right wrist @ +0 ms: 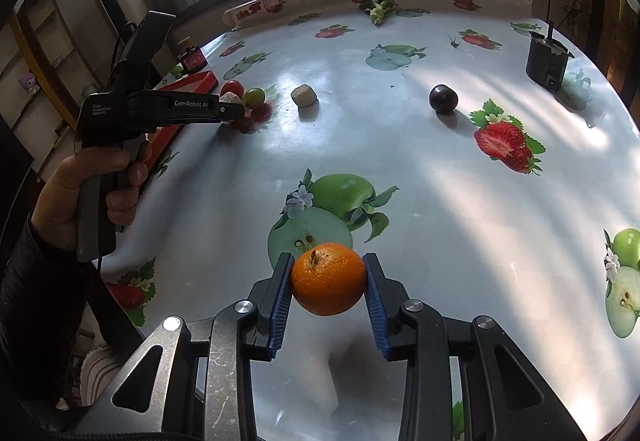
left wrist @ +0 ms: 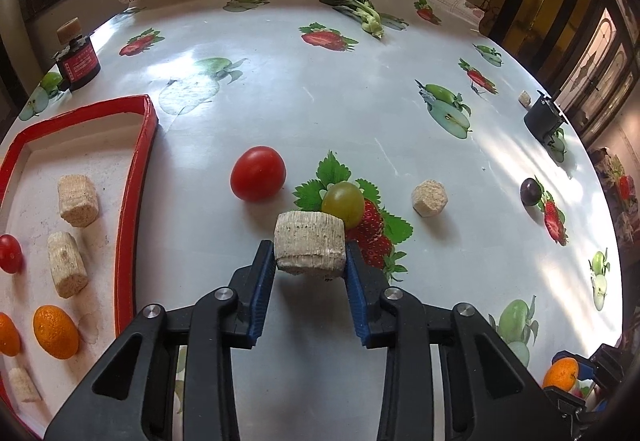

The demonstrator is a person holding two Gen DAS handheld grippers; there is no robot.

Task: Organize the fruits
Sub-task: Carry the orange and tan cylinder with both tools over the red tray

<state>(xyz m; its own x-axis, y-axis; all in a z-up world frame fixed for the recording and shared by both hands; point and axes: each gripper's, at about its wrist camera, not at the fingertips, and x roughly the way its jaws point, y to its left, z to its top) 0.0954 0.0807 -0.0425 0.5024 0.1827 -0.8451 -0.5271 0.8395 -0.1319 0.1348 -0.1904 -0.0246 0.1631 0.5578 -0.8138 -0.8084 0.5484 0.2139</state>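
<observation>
My left gripper (left wrist: 310,261) is shut on a beige cork-like block (left wrist: 310,247), held just above the table. A red tomato (left wrist: 258,173) and a green grape (left wrist: 343,202) lie just beyond it. A second beige block (left wrist: 429,198) and a dark plum (left wrist: 531,191) lie to the right. The red-rimmed tray (left wrist: 136,169) at left holds beige blocks, a small tomato (left wrist: 10,253) and oranges (left wrist: 55,331). My right gripper (right wrist: 327,281) is shut on an orange (right wrist: 328,278) above the table near its front. The left gripper (right wrist: 232,107) also shows in the right wrist view.
A dark jar with a red label (left wrist: 78,59) stands at the back left. A leafy green vegetable (left wrist: 360,11) lies at the back. A black container (right wrist: 546,59) stands at the right edge. The tablecloth has printed fruit pictures.
</observation>
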